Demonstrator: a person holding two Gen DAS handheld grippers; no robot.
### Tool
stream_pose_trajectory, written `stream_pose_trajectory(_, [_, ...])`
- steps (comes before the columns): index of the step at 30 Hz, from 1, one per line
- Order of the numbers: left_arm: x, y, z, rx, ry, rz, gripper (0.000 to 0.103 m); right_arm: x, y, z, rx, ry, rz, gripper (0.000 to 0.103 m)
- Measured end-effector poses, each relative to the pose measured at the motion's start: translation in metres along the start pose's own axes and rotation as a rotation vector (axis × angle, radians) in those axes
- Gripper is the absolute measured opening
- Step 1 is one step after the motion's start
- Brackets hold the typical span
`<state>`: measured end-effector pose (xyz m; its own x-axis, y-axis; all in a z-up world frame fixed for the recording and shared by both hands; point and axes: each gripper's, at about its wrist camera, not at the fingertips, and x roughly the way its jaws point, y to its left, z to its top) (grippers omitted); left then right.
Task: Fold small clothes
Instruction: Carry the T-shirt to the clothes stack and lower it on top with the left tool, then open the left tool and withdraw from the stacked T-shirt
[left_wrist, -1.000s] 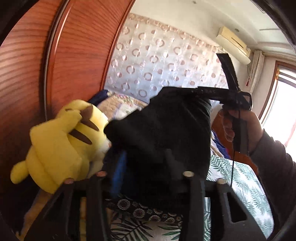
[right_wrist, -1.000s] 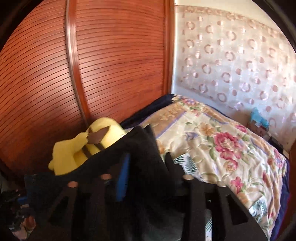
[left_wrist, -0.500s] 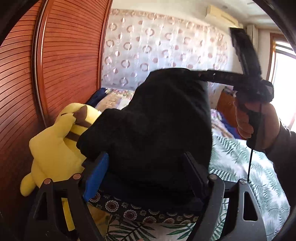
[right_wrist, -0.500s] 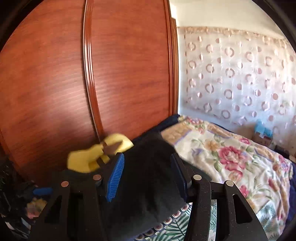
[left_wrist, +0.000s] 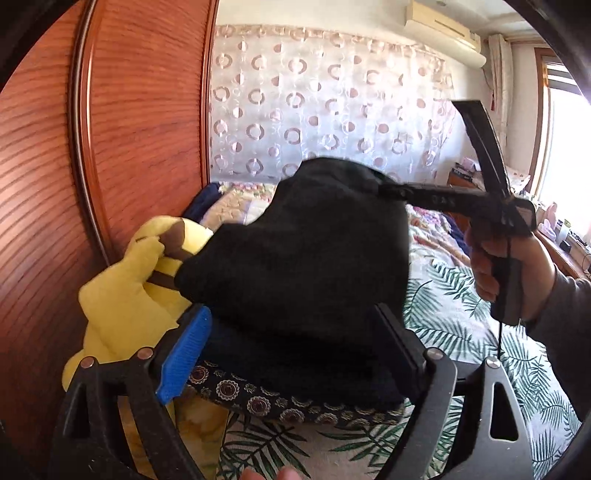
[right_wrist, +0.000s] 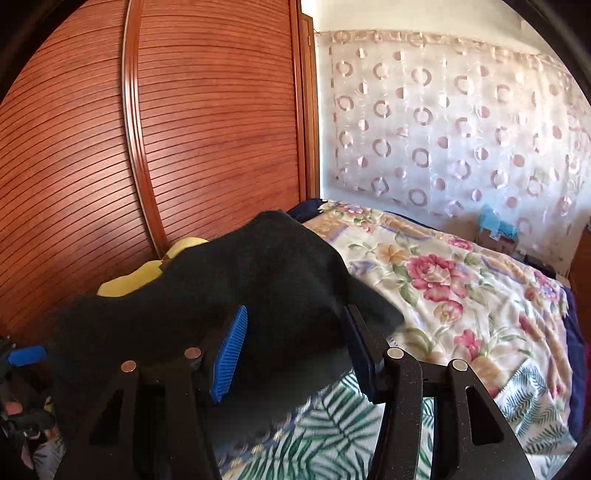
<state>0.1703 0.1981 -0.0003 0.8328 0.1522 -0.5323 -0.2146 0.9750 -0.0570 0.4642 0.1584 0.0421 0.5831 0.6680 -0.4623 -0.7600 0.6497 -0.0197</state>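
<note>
Black garment (left_wrist: 306, 258) hangs off the right gripper (right_wrist: 291, 347), raised clear of the bed (left_wrist: 461, 325), probably so it can drape and be re-gripped for the next fold. In the left wrist view the right gripper's (left_wrist: 384, 192) tips reach into the cloth's top edge, a hand (left_wrist: 509, 269) on its handle. In its own view the cloth sits between the blue pad (right_wrist: 229, 354) and the black one, jaws part spread; can't confirm the pads actually bite, but the cloth hanging from those tips suggests a pinch. Left gripper (left_wrist: 291, 354) jaws have just been opening and now stand wide; the garment's lower bulk sits between and ahead of them, pads not pressing on it, so I read this as a release, right side carrying the weight. Below the left jaws, a dark folded pile with a patterned trim (left_wrist: 258, 402) lies on the leaf-print sheet. Yellow plush toy (left_wrist: 129, 291) sits just left of the left jaw against the wooden wardrobe door (left_wrist: 147, 110), crowding that side. Floral quilt (right_wrist: 443, 280) lies beyond the right jaw, dotted curtain (right_wrist: 443, 129) behind.
</note>
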Motion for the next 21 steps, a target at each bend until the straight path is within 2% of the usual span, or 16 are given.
stream_pose_trajectory(2, [-0.013,-0.007,0.001,0.023,-0.017,0.026,0.090,-0.014,0.006,-0.013,0.004,0.002,-0.015,0.055])
stream_pose_trajectory(6, [-0.031,-0.019,-0.002,0.056,-0.041,0.026,0.090,-0.058,0.021,-0.040,0.029,0.006,-0.041,0.055])
stream_pose_trajectory(11, [-0.046,-0.037,-0.011,0.079,-0.028,-0.013,0.090,-0.126,0.039,-0.073,0.058,-0.001,-0.069,0.059])
stream_pose_trajectory(15, [-0.053,-0.060,-0.021,0.123,-0.016,-0.018,0.090,-0.181,0.053,-0.102,0.071,-0.001,-0.108,0.066])
stream_pose_trajectory(21, [-0.072,-0.094,-0.030,0.156,-0.012,-0.091,0.090,-0.269,0.076,-0.141,0.110,-0.018,-0.178,0.067])
